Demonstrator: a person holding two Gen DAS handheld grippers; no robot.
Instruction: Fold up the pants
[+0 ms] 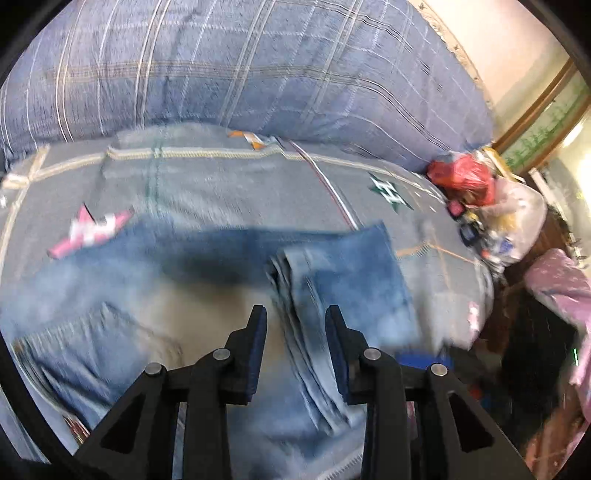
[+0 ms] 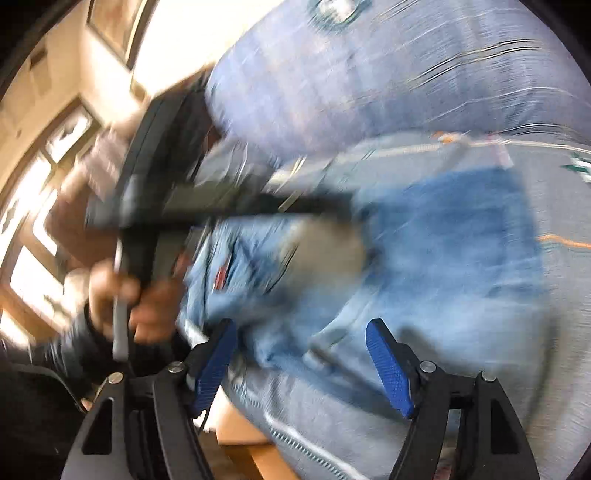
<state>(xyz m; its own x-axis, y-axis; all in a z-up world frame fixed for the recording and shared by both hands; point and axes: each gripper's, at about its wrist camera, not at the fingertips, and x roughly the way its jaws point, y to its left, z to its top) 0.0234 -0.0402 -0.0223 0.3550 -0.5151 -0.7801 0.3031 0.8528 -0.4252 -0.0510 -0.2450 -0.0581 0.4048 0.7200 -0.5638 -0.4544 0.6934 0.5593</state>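
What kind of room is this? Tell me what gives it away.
Probably a bedroom at home: jeans lie on a patterned bedspread, with a big plaid pillow behind and a framed picture on the wall.

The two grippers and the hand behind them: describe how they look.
Both the left gripper and the right gripper have black angular frames with triangular cut-outs, silver round pivot pins and blue ribbed pads. The hand on the other tool comes out of a dark sleeve.

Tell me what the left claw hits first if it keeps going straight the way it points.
Most likely the jeans: the left claw points down at their folded layers, which run up between its open pads. The frame is blurred, so depth is uncertain, but nothing else shows in that line before the denim.
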